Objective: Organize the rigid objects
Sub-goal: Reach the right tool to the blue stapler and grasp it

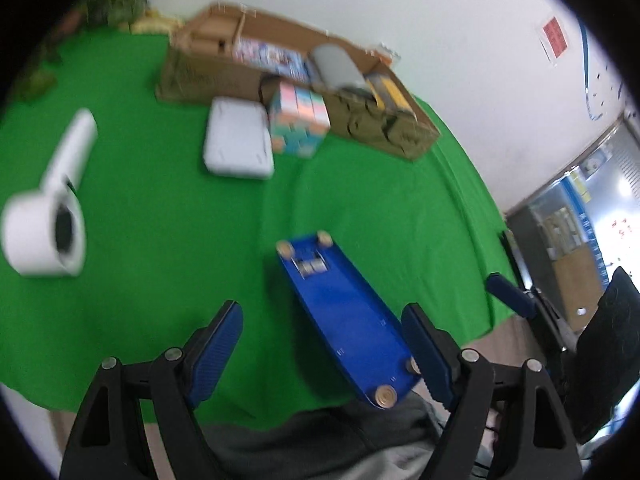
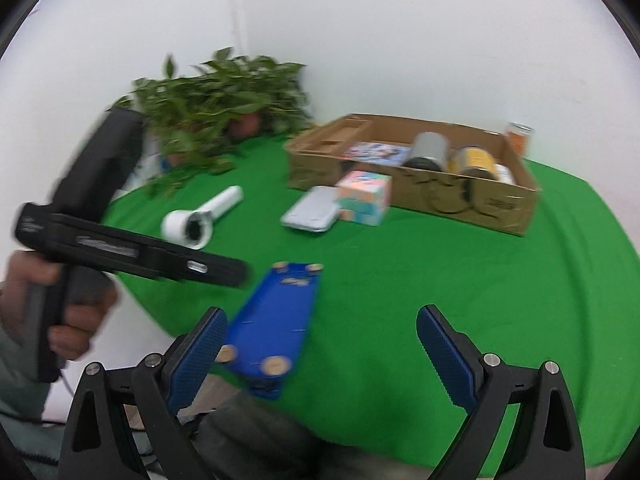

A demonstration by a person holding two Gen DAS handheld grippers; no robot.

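A flat blue board (image 1: 344, 320) with round feet facing up lies on the green cloth, its near end sticking out past the table's front edge. My left gripper (image 1: 324, 352) is open just above it, the right pad close beside the board's near end and touching nothing. In the right wrist view the same board (image 2: 276, 320) sits just ahead of the left pad of my right gripper (image 2: 324, 360), which is open and empty. A cardboard box (image 2: 500, 200) at the back holds a grey cylinder (image 2: 430, 150), a yellow can (image 2: 476, 160) and a printed pack.
On the cloth lie a white handheld device (image 1: 48, 208), a white flat case (image 1: 238, 144) and a pastel cube box (image 1: 298, 124) against the cardboard box (image 1: 192, 76). A potted plant (image 2: 216, 104) stands back left, an orange can (image 2: 520, 136) behind the box. A hand (image 2: 60, 312) grips the left tool.
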